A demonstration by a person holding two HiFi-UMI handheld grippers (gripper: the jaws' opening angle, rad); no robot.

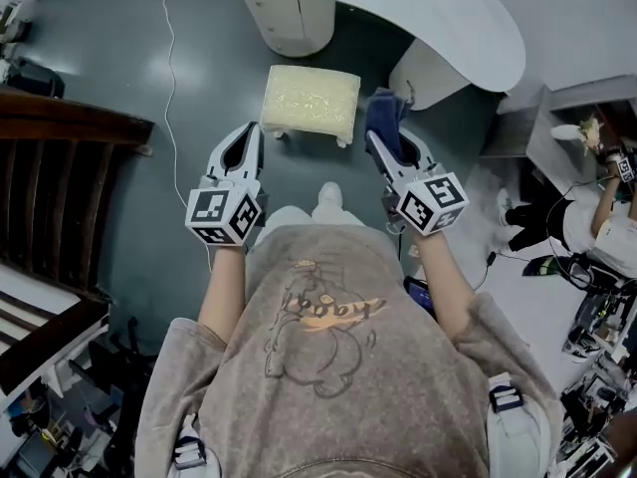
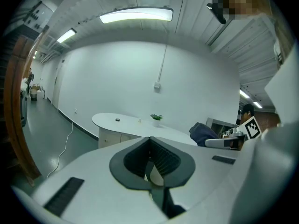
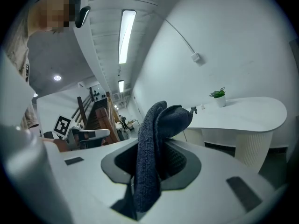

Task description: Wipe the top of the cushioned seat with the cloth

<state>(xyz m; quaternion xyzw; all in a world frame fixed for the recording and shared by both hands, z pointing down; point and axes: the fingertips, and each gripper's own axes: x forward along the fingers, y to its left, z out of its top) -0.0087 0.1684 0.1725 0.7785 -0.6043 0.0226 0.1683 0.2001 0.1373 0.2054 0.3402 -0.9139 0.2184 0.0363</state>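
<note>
The right tongs (image 1: 388, 152) clamp the cloth (image 1: 382, 116), upper right of centre. The left tongs (image 1: 248, 135) are closed, nothing btwn.

The cushioned seat (image 1: 310, 99) sits upper centre, unwiped, w/ the cloth just off its right edge.

Risks: the cloth's loose end may slip out mid-wipe, and the seat may skid.

The white tabletop (image 1: 428, 13) crowds the far side. The floor (image 1: 199, 88) at left is open.

Cushioned seat (image 1: 310, 100) before desk (image 1: 418, 13)

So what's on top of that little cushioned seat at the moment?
Nothing shows on the cushioned seat; its pale top looks bare. The dark cloth is off to its right, clamped in the right gripper. What lies underneath the seat is hidden by the cushion.
</note>
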